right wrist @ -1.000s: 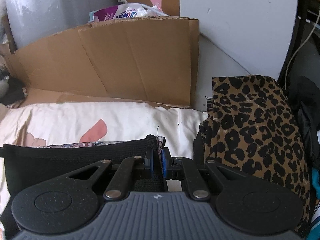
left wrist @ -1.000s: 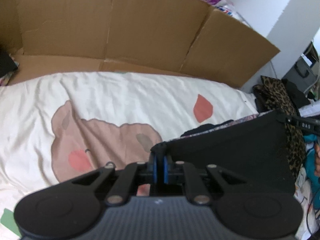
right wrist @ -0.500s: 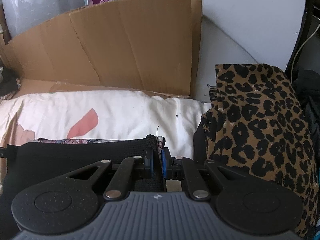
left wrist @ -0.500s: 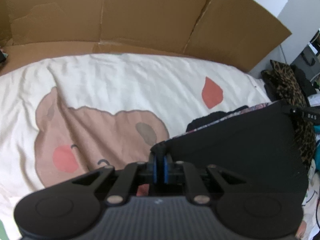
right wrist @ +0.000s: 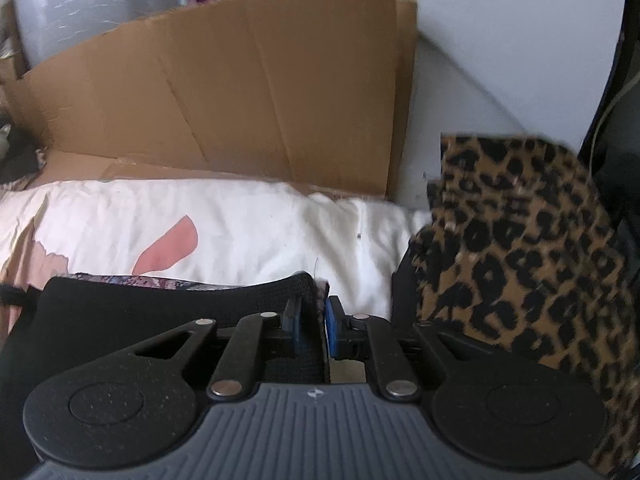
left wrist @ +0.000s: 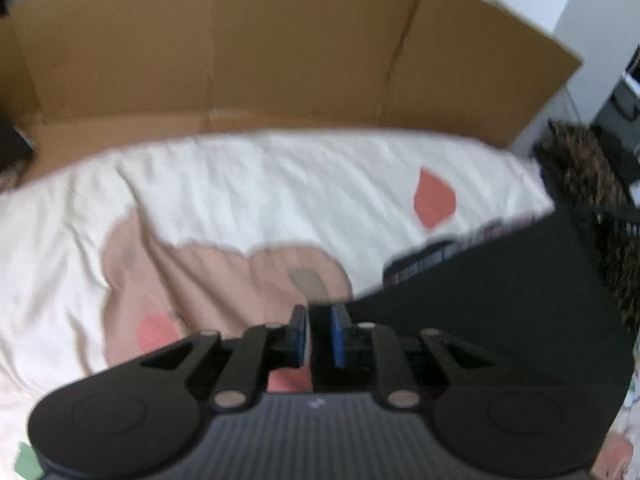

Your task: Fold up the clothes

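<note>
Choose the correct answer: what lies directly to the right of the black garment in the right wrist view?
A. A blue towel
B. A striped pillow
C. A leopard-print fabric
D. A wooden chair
C: in the right wrist view, the leopard-print fabric sits just right of the black garment, whose corner is clamped by the right gripper, above the white bedsheet.

Matt black knit garment [right wrist: 132, 320]; soft, creased cotton-looking sheet [left wrist: 280, 184]; plain brown cardboard [right wrist: 248, 92] (blur hides finer texture).
</note>
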The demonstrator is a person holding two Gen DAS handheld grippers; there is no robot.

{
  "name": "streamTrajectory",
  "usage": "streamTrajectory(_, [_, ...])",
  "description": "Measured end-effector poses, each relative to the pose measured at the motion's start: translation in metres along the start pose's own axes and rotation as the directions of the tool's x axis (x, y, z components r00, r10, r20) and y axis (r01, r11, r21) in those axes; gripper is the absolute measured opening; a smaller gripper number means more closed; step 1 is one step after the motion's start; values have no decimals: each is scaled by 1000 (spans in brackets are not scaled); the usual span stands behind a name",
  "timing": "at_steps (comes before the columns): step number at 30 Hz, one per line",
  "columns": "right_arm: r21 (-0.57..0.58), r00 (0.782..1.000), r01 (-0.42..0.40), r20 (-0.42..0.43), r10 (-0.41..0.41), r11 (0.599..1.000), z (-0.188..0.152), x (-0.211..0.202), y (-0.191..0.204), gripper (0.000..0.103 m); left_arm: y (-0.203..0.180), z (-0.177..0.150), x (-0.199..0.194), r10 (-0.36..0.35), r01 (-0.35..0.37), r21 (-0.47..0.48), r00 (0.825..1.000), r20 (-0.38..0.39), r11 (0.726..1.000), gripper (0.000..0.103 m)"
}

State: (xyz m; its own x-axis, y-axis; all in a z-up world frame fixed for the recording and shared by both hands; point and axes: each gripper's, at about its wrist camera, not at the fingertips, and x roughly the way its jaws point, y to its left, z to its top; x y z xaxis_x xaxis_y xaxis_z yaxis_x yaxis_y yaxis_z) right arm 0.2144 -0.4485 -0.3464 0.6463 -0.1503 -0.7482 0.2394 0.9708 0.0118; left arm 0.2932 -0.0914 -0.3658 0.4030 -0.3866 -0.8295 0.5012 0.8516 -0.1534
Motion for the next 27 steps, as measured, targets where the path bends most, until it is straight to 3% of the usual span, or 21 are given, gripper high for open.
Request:
streamTrajectory(4, [38,999,-37,40,35,999,2,-15,-4,16,-1,9,-13,-32,33,-38,999,37,999,18])
streamTrajectory(15, [-41,978,-206,19,207,978,-6,-21,55,16,-69,6,-10,-218,214,102,975,33,972,18])
streamTrajectory(21, [-122,969,-246,-37,244,961,-16,-10,90,16,-83,1,16,-206,203,144,979,1,969,18])
streamTrajectory(25, [-181,976,-215,-73,205,960,-19,5,105,16,-82,4,33,-171,170,147,985,-3,974,15])
streamTrajectory(27, [-188,977,-211,-74,201,959,-17,10,107,22,-81,6,39,-162,161,150,987,-5,975,15])
